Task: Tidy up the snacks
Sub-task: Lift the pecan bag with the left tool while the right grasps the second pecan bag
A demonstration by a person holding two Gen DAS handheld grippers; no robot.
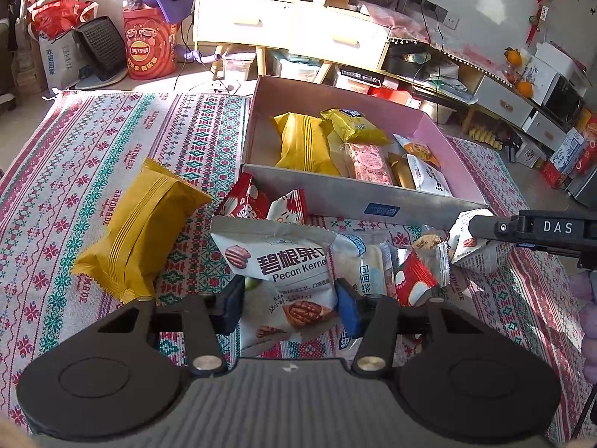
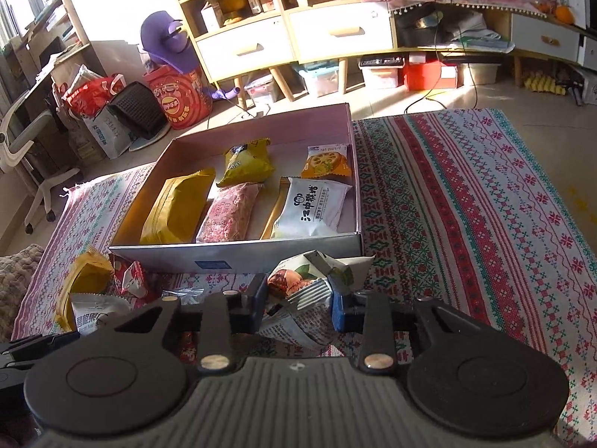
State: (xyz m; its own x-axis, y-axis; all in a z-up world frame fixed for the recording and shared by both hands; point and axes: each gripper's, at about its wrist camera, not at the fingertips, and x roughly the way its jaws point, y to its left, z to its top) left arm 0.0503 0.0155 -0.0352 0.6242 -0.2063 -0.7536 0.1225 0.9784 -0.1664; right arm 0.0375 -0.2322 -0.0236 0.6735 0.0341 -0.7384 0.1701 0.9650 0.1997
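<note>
Left tongs (image 1: pixel 289 308) around pecan packet (image 1: pixel 283 272), long axis toward box (image 1: pixel 347 196)

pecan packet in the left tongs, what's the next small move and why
Probably lift the pecan packet clear of the pile: the left tongs appear closed on it, and the box just beyond has bare floor along its far side.
</note>
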